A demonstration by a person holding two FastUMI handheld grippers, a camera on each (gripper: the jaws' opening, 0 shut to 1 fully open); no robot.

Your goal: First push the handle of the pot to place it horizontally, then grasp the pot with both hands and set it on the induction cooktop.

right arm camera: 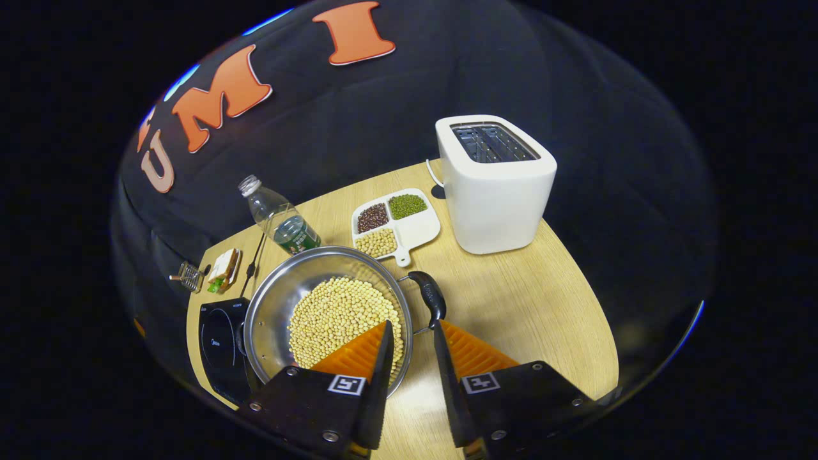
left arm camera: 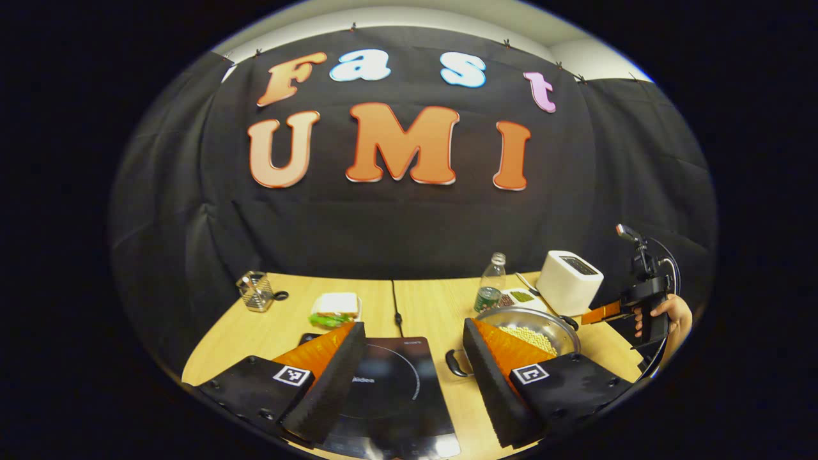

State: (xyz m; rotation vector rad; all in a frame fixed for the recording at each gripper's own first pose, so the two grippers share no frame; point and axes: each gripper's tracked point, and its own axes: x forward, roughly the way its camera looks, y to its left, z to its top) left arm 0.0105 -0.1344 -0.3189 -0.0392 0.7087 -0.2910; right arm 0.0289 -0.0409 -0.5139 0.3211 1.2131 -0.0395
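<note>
Here, each element is labelled as it is seen.
Pot (right arm camera: 281, 300): a shiny steel pan with sloped walls is shown on the wooden table (right arm camera: 530, 300), just beside the induction cooktop (right arm camera: 220, 338) and not on it.
Pot contents: the bottom is covered by a heap of pale soybeans (right arm camera: 335, 316).
Pot handles: a black side handle (right arm camera: 429, 295) is carried on wire brackets at the rim; in the left gripper view a second black handle (left arm camera: 455, 363) is seen on the side toward the cooktop.
Right gripper (right arm camera: 412, 338): its fingers are held somewhat parted, nothing gripped; one finger is seen over the pot's rim, the other just beside the near end of the handle. Whether the handle is touched cannot be told.
Left gripper (left arm camera: 414, 345): its fingers are spread wide and empty, one over the dark glass of the cooktop, the other in front of the pot.
Divided dish (right arm camera: 415, 230): a white four-part tray is placed behind the pot; dark beans, green beans and pale beans fill three parts, and one part is left bare.
Bottle (right arm camera: 281, 223): a clear plastic bottle with a green label is stood upright beside the dish.
Toaster (right arm camera: 495, 185): a white two-slot toaster is set behind the tray.
Sandwich (left arm camera: 334, 308): it is laid on a plate beyond the cooktop.
Glass jar (left arm camera: 255, 291): it is placed at the table's far left corner.
</note>
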